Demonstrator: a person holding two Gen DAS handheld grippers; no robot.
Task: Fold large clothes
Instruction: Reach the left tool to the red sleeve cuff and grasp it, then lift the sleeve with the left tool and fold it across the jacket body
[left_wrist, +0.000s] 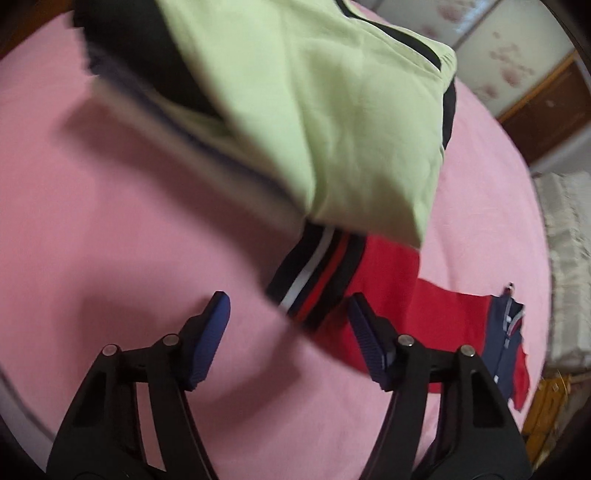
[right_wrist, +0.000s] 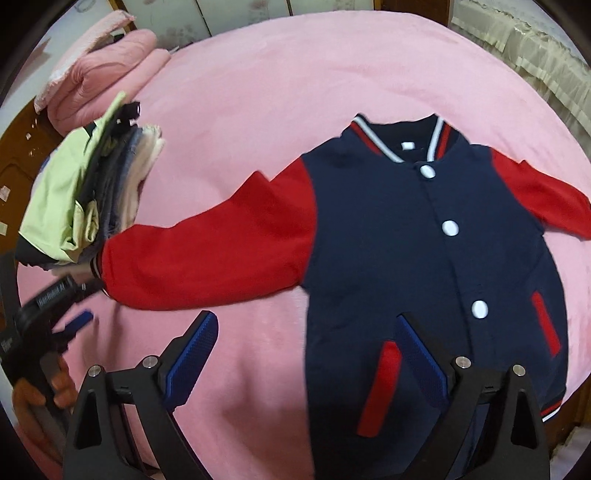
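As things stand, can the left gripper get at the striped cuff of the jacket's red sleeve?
Probably yes. The left gripper is open, with the striped cuff just beyond its fingertips. The folded pile overlaps the cuff's far end, but its near part lies bare on the pink sheet.

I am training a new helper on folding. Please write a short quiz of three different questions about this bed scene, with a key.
1. True or false: the jacket lies buttoned, front up, on the pink sheet.
2. What lies beside the cuff of the outstretched red sleeve? A) a pile of folded clothes B) a pair of shoes C) a laundry basket
3. Fill in: the right gripper is ____, holding nothing.

Key: 1 true; 2 A, the pile of folded clothes; 3 open.
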